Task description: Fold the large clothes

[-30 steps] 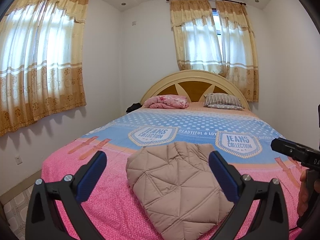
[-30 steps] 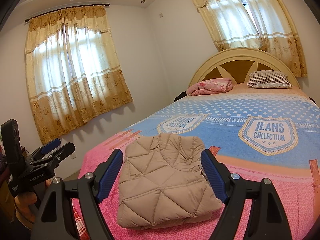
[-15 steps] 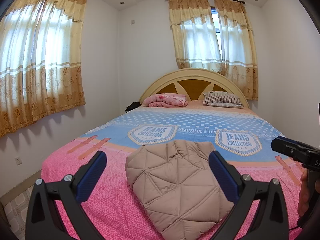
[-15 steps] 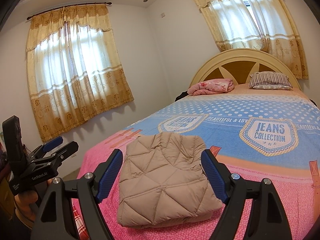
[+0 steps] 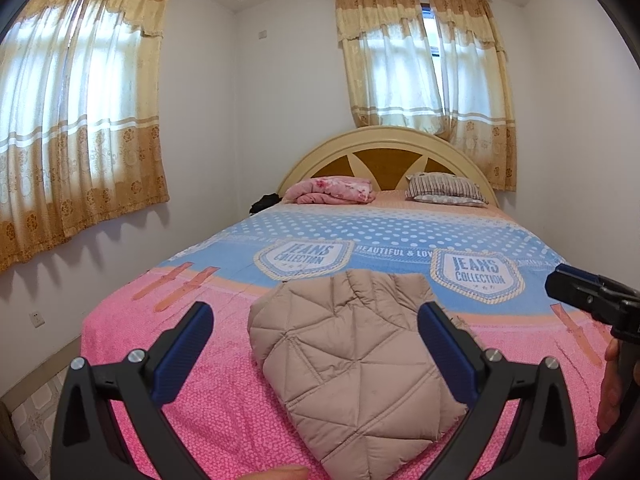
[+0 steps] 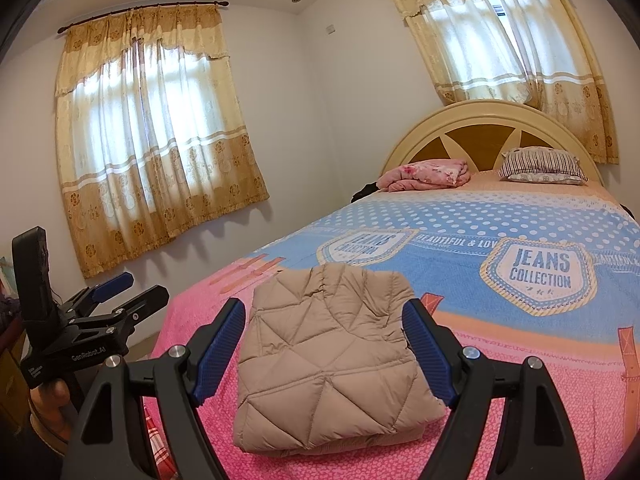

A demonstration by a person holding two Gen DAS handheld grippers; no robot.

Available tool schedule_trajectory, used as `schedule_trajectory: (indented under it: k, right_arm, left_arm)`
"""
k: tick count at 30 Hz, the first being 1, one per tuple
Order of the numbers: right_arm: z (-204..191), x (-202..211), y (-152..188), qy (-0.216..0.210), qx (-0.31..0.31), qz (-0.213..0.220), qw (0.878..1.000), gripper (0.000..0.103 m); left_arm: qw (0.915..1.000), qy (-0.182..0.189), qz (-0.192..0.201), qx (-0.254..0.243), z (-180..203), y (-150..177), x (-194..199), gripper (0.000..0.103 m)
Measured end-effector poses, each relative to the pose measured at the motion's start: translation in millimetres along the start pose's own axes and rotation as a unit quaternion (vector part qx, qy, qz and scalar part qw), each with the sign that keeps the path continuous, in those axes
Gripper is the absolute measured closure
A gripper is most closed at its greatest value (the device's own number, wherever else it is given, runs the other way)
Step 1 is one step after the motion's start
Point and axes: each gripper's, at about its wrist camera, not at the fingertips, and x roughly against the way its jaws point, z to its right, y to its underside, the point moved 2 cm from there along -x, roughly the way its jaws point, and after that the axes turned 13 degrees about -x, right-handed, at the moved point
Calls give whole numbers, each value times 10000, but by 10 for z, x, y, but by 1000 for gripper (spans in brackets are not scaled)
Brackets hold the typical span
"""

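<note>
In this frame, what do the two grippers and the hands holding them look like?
Both grippers are matte black with forked arms, silver screws at the joints and ribbed blue pads. Left gripper, right gripper. The left one, seen from the right wrist, carries white "GenRobot.AI" lettering on its body. Bare skin of the right hand shows; no sleeves are visible.

Folded jacket on bed, pillows behind.

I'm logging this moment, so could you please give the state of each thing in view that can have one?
Quilted jacket: folded, flat on bedspread.
Left gripper: open, empty, off the jacket.
Right gripper: open, empty, off the jacket.
Curtains: drawn.
Pink blanket: bundled by headboard.
Striped pillow: flat.
</note>
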Motion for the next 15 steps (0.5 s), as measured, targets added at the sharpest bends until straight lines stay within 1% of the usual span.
schedule_trajectory:
  k: [7, 15]
  right_arm:
    - [-12, 8, -2, -18, 48, 29, 10000, 22]
    - [-28, 40, 27, -47, 154, 15, 9999, 22]
  left_arm:
    - [9999, -98, 12, -38, -15, -18, 19, 0]
    - [10000, -83, -9, -34, -27, -34, 3, 0]
